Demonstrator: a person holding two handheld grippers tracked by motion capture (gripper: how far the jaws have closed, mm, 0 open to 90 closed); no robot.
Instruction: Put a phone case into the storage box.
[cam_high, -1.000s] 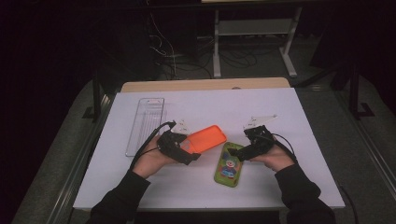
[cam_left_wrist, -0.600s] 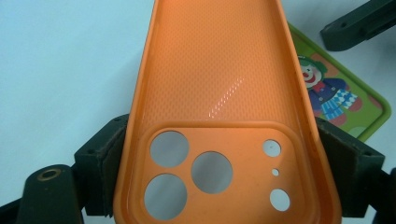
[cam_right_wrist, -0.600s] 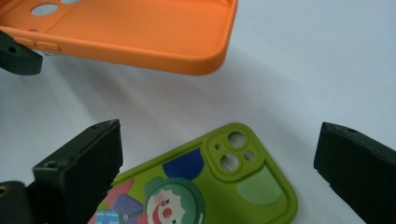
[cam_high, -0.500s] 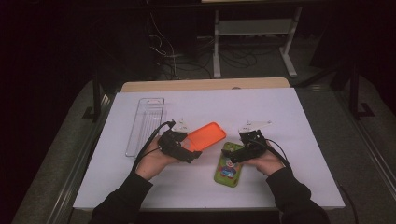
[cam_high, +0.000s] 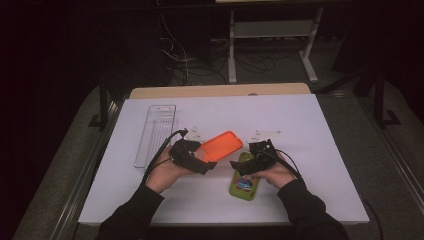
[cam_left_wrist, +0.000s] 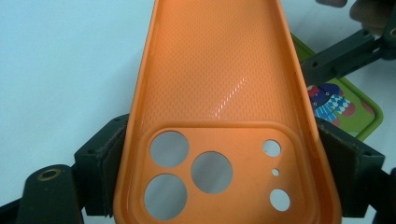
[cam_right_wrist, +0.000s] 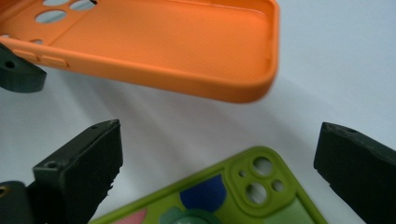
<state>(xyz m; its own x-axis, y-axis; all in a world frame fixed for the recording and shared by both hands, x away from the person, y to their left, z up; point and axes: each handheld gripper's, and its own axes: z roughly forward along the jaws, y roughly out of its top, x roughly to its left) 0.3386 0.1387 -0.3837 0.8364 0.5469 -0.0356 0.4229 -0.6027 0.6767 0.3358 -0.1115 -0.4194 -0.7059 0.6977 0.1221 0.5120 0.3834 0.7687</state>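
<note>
Two cases: orange phone case (cam_high: 220, 146) and green phone case (cam_high: 244, 178), both on the white table top (cam_high: 310, 150).
Orange case, look: open side up, glossy rim, finely dotted inner floor, raised camera block with three large round holes and three small ones, two side buttons seen in the right gripper view (cam_right_wrist: 154, 42).
Orange case, place: just up and left of the green case, lifted clear of the white top with a shadow below, far end tilted up a little.
Left gripper (cam_high: 192, 157): clamped across the camera end of the orange case (cam_left_wrist: 219, 121), one pad (cam_left_wrist: 109, 172) pressed on each long edge.
Green case, look: lime green rim, printed back up, blue, pink and red picture, raised camera block with round lenses (cam_right_wrist: 233, 196); picture too small to read.
Right gripper (cam_high: 248, 161): low over the top end of the green case, jaws spread wide on either side of its camera corner, pads apparently not touching it.
Clear tray (cam_high: 156, 132): well left of the orange case.
White tags (cam_high: 264, 134): just beyond the green case, possibly labels.
</note>
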